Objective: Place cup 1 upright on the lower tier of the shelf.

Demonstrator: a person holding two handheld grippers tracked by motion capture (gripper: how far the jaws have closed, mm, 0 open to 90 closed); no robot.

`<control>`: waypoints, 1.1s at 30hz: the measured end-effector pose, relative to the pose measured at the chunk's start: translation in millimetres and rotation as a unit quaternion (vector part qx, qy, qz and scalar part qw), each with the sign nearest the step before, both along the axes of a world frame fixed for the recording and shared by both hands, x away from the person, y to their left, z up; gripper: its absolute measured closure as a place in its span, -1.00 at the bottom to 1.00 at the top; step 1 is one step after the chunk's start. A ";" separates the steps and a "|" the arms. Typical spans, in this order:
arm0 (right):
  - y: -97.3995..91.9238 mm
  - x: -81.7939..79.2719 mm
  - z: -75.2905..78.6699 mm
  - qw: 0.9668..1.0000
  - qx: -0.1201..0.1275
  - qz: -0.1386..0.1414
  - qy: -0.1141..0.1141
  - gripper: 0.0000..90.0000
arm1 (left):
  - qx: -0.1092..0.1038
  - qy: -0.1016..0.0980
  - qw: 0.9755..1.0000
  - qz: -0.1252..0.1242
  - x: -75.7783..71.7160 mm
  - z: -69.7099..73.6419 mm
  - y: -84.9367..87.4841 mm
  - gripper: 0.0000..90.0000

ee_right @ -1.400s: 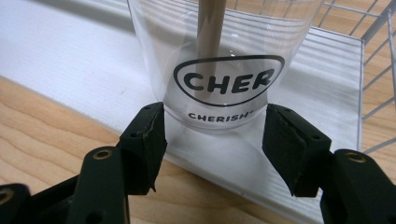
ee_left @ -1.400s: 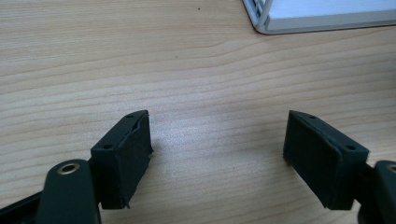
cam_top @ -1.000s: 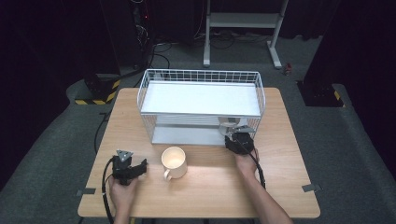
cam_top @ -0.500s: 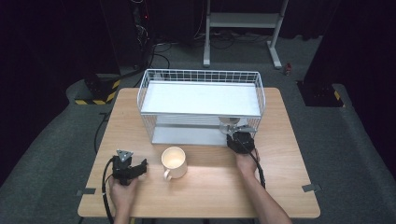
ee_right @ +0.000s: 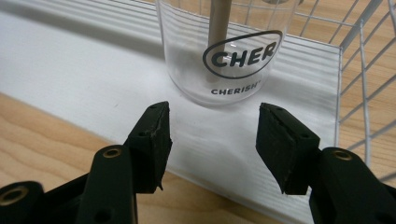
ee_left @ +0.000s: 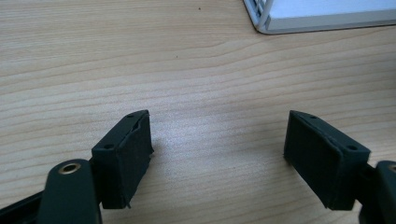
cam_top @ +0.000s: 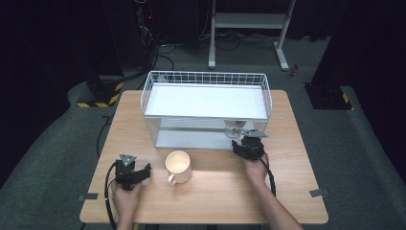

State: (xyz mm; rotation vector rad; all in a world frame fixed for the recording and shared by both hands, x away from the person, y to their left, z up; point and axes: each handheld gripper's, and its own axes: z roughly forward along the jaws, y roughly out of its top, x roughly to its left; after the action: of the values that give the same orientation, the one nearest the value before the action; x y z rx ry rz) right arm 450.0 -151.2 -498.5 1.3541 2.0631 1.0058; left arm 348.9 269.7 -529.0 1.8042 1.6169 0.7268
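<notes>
- Right gripper (ee_right: pixel 212 142) sits at the front edge of the wire rack's (cam_top: pixel 207 79) lower shelf (ee_right: pixel 84 79). Jaws have just been opening and now stand apart with nothing between them.
- Glass (ee_right: pixel 228 51), one, clear, printed "CHER / CHERISH", stands upright on the lower shelf near its right end, just beyond the jaw tips, not touched.
- Rack's right-hand wire wall is close beside the glass; the upper shelf (cam_top: pixel 206 100) roofs it. Front side is open.
- Left gripper (ee_left: pixel 217 158) low over bare table (cam_top: pixel 215 196), jaws moderately open, holding nothing. Rack corner shows at top right of its view, well apart.
- One cream mug (cam_top: pixel 178 166) stands on the table between the two grippers, in front of the rack.
- Count: two grippers, one glass, one mug, one two-level rack.
</notes>
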 end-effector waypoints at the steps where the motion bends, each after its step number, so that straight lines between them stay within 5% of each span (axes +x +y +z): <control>1: -3.5 -1.6 -0.4 1.000 -0.001 0.011 0.003 -0.03 | 0.000 0.000 1.000 0.000 0.0 0.0 0.0 -0.48; 18: -27.5 -28.5 5.9 0.999 0.020 0.048 -0.014 -0.06 | 0.001 0.000 1.000 0.001 -0.1 0.0 -0.3 -0.48; 33: -64.1 -54.6 1.7 0.998 0.040 0.044 -0.017 -0.11 | 0.001 0.000 1.000 0.002 -0.5 0.0 -0.7 -0.48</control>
State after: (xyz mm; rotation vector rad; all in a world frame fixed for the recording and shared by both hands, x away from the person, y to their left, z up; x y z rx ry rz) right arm 395.3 -215.3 -496.9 1.2857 2.0927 1.1524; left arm 348.4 269.1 -529.0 1.8015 1.6211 0.7311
